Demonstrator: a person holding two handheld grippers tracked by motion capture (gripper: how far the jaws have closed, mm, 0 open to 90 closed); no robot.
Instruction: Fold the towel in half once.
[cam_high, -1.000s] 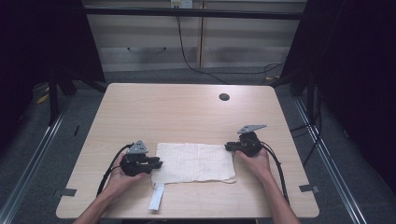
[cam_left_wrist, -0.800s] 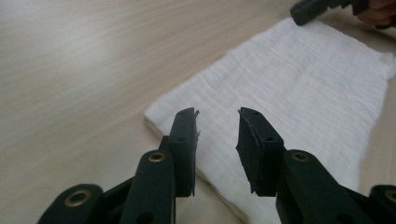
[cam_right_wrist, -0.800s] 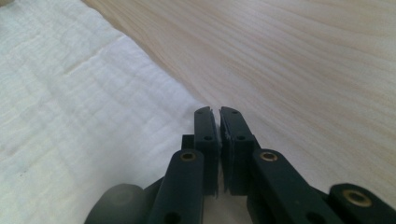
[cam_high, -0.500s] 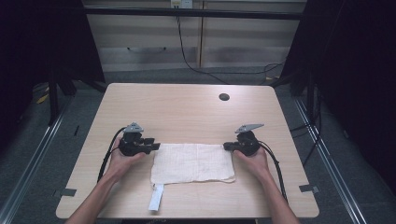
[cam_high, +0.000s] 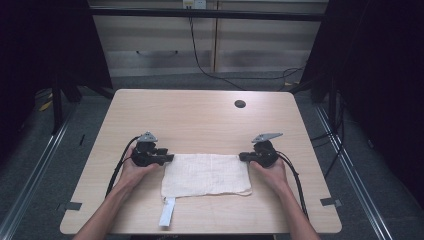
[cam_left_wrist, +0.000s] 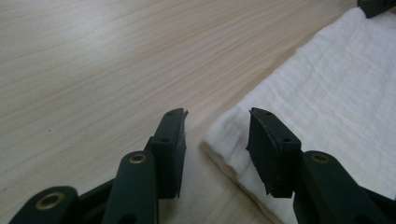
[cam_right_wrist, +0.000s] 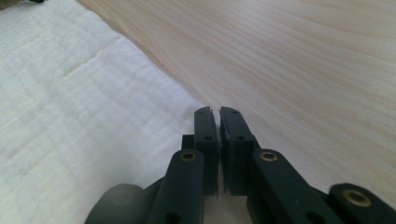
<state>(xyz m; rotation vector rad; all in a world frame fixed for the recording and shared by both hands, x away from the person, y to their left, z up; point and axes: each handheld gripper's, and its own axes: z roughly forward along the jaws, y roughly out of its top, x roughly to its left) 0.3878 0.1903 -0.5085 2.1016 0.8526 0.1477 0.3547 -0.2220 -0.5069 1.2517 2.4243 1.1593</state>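
A white cloth (cam_high: 206, 175) lies flat on the wooden table (cam_high: 200, 115) between both hands. My left gripper (cam_high: 170, 158) is at its far left corner. In the left gripper view the gripper (cam_left_wrist: 217, 119) stands open; its jaws have just been opening, and the cloth's corner (cam_left_wrist: 224, 140) lies loose between them, untouched by the pads. My right gripper (cam_high: 242, 156) is at the far right corner. Its jaws (cam_right_wrist: 215, 112) have just been closing and stand nearly together, pinching the edge of the cloth (cam_right_wrist: 70, 116).
A white strip (cam_high: 167, 212) sticks out from under the cloth's near left corner toward the table's front edge. A small dark round hole (cam_high: 240, 104) sits at the far right of the table. Cables trail back from both grippers along the forearms.
My left gripper has moved away from the person, from the cloth's left side to its far left corner, and its jaws have opened. The right gripper has stayed put.
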